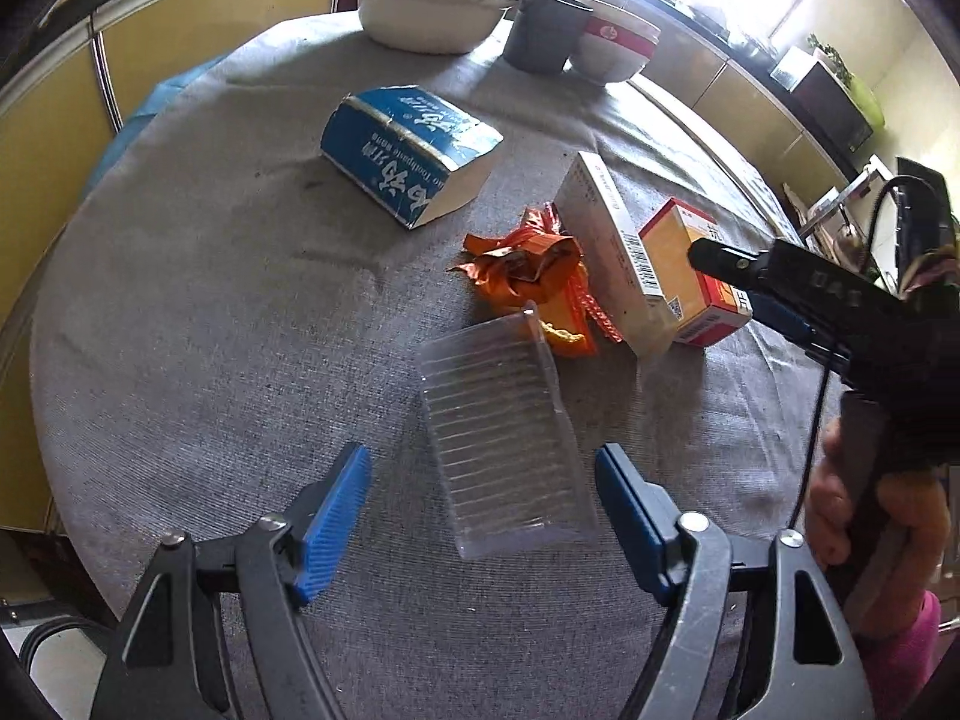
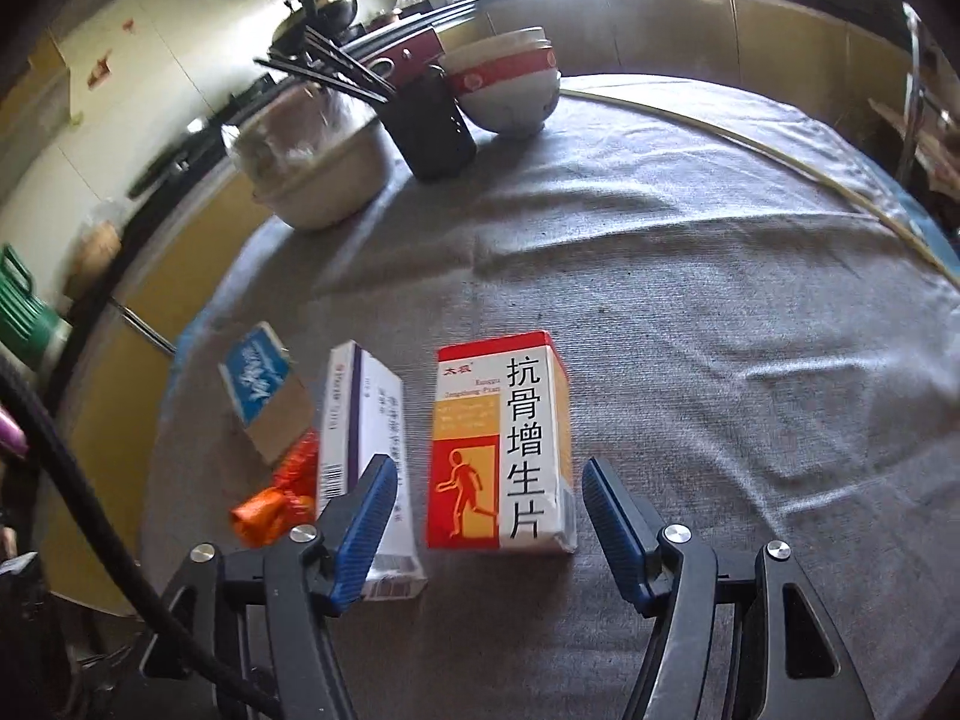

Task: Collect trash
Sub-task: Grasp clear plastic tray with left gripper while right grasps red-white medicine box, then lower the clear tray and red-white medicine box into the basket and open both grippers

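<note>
Left wrist view: the left gripper (image 1: 483, 516) has its jaws spread on either side of the near end of a clear plastic tray (image 1: 501, 432), not touching it. The tray lies on the grey-clothed desk (image 1: 198, 330). Just beyond the tray sits a crumpled orange wrapper (image 1: 528, 267); further beyond lies a blue toothpaste box (image 1: 408, 150).

Right wrist view: the right gripper (image 2: 486, 519) hovers with jaws spread before a red-and-yellow medicine box (image 2: 501, 441), clear of it. Left of that box stands a white medicine box (image 2: 360, 420).
</note>
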{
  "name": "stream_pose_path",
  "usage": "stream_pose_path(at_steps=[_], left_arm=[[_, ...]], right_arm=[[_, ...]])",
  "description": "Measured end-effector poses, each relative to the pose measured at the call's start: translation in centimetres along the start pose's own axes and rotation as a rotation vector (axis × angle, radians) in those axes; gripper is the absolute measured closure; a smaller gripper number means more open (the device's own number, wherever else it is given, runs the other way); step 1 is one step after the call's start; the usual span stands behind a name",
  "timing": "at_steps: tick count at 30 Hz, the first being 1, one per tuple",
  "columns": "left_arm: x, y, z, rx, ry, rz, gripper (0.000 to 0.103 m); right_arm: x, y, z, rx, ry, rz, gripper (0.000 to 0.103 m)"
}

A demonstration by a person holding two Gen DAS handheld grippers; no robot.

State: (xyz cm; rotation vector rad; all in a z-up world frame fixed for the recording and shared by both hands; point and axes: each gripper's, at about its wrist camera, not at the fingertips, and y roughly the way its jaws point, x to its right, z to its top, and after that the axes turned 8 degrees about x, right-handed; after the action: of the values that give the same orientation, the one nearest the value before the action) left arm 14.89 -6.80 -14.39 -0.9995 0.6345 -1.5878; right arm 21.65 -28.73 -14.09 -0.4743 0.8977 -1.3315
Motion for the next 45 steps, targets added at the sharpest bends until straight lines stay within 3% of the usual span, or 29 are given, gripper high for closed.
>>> stream_pose_path(at_steps=[4,6,9,22,29,45], left_arm=[[-0.6,0.0,-0.2,-0.008,-0.023,-0.035,0.035],[-0.5,-0.1,-0.1,-0.006,-0.018,-0.055,0.046],[-0.5,-0.4,-0.1,-0.003,-0.007,-0.074,0.055],[-0.9,-3.1,-2.6,0.005,0.033,-0.096,0.059],[1.8,-5.8,-6.0,0.022,0.157,-0.076,0.059],[10.1,-9.0,-11.6,0.044,0.458,-0.113,0.059]], right_arm=[[0.3,1.2,-0.4,-0.026,0.008,-0.03,0.036],[0.9,1.2,-0.9,-0.02,0.03,-0.032,0.048],[1.4,0.5,-1.5,-0.004,0.035,-0.037,0.052],[4.3,-8.9,-7.8,0.082,0.129,0.037,0.052],[6.3,-14.0,-13.0,0.124,0.234,0.064,0.052],[12.8,-23.5,-21.3,0.219,0.347,0.003,0.052]])
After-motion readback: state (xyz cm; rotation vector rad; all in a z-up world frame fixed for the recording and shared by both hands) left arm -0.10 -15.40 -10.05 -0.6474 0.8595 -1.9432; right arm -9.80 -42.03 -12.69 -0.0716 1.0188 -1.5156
